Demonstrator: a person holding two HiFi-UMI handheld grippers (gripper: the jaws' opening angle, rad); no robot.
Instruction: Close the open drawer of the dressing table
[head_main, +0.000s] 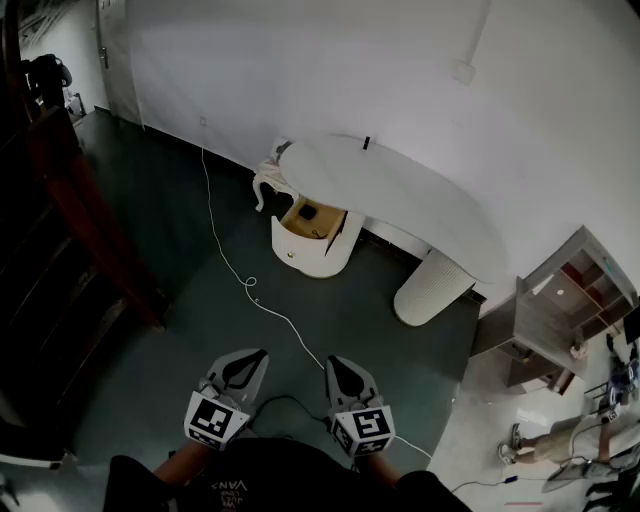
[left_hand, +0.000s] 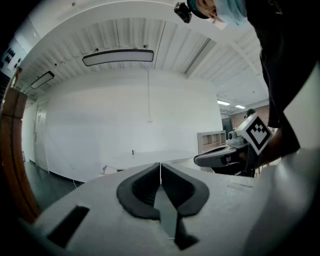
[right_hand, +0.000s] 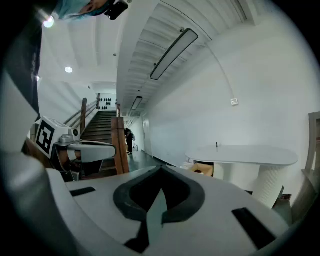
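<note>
The white dressing table (head_main: 400, 195) stands against the far wall, well away from me across the dark floor. Its drawer (head_main: 312, 238) at the left end is pulled out, with a wooden inside showing. From the right gripper view the table (right_hand: 245, 154) and the open drawer (right_hand: 204, 169) are small and distant. My left gripper (head_main: 243, 360) and right gripper (head_main: 340, 368) are side by side close to my body at the bottom of the head view, both shut with nothing in them. In the left gripper view the jaws meet (left_hand: 160, 170), and the table top (left_hand: 145, 159) shows faintly behind.
A white cable (head_main: 240, 270) runs across the floor from the wall toward me. A wooden stair rail (head_main: 80, 200) stands at the left. A white cylinder leg (head_main: 432, 287) holds up the table's right end. A shelf unit (head_main: 570, 300) stands at the right.
</note>
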